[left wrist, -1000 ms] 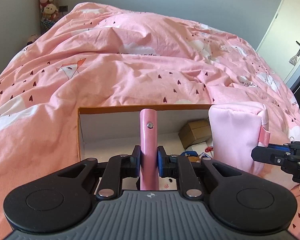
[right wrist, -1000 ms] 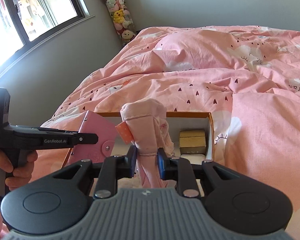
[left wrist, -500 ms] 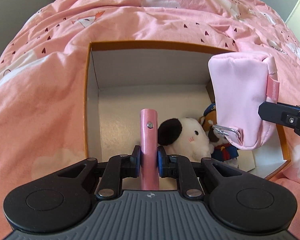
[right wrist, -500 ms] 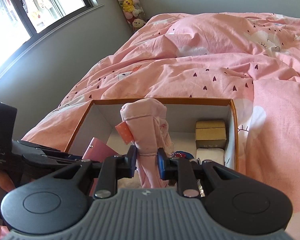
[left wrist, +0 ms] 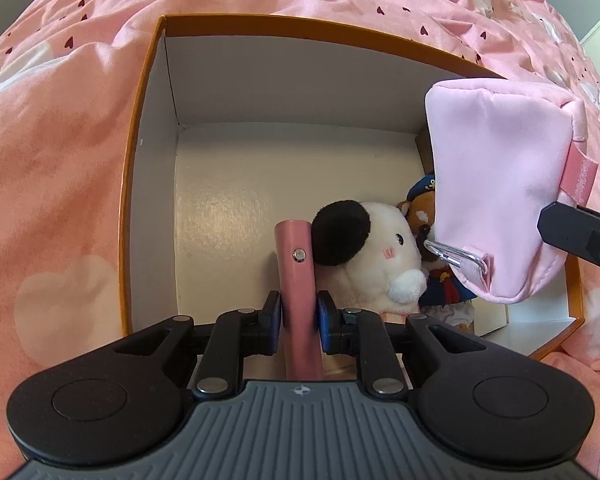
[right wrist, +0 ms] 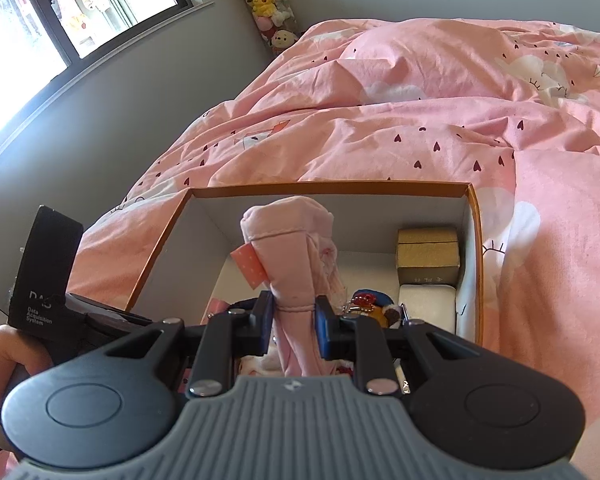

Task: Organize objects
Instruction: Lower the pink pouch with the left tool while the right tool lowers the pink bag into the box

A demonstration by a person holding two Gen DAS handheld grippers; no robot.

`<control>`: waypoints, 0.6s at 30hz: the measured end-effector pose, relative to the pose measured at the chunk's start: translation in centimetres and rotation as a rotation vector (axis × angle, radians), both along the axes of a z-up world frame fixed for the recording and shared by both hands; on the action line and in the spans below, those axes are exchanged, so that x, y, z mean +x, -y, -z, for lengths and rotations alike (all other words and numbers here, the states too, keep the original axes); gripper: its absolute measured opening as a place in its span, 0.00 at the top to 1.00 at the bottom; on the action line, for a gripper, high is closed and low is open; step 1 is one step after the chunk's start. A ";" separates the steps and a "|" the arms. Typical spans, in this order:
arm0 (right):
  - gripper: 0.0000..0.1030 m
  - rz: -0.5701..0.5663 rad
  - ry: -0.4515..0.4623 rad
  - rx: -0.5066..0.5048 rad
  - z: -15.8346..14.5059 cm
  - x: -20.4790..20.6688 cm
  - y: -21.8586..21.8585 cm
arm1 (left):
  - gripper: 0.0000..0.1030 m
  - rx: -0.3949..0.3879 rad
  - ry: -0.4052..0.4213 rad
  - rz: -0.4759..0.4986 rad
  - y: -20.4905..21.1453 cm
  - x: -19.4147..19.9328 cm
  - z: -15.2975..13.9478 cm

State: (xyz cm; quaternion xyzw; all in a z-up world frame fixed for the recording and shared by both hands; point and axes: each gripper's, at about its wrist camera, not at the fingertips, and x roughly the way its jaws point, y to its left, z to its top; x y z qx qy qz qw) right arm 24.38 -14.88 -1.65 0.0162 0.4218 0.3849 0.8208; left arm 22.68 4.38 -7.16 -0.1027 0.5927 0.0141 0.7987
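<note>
Left claw [left wrist: 299,314] opening around pink wallet [left wrist: 296,276]

Left wrist cam looks steeply down, close into box [left wrist: 148,152]; right wrist cam shallower; both share box interior.
</note>
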 end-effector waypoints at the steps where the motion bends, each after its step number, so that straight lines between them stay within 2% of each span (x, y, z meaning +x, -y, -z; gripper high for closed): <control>1: 0.77 -0.003 0.001 -0.001 0.0 -0.1 0.0 | 0.77 0.016 0.001 0.011 0.2 -0.1 -0.2; 7: 0.77 -0.004 0.001 -0.002 -0.1 -0.1 0.2 | 0.75 0.148 0.053 0.100 1.0 -1.4 -2.1; 9: 0.77 -0.007 -0.001 0.000 -0.2 -0.2 0.1 | 0.66 0.204 0.079 0.115 1.1 -1.8 -2.8; 10: 0.77 -0.008 -0.006 0.004 -0.2 -0.2 0.0 | 0.66 0.223 0.094 0.120 1.1 -2.0 -3.2; 14: 0.77 -0.024 -0.048 0.036 -0.3 -0.2 -0.4 | 0.66 0.168 0.162 0.119 0.1 -2.7 -4.9; 18: 0.77 -0.073 -0.025 0.030 -0.7 -0.8 -1.6 | 0.66 0.150 0.233 0.089 -1.2 -2.7 -6.6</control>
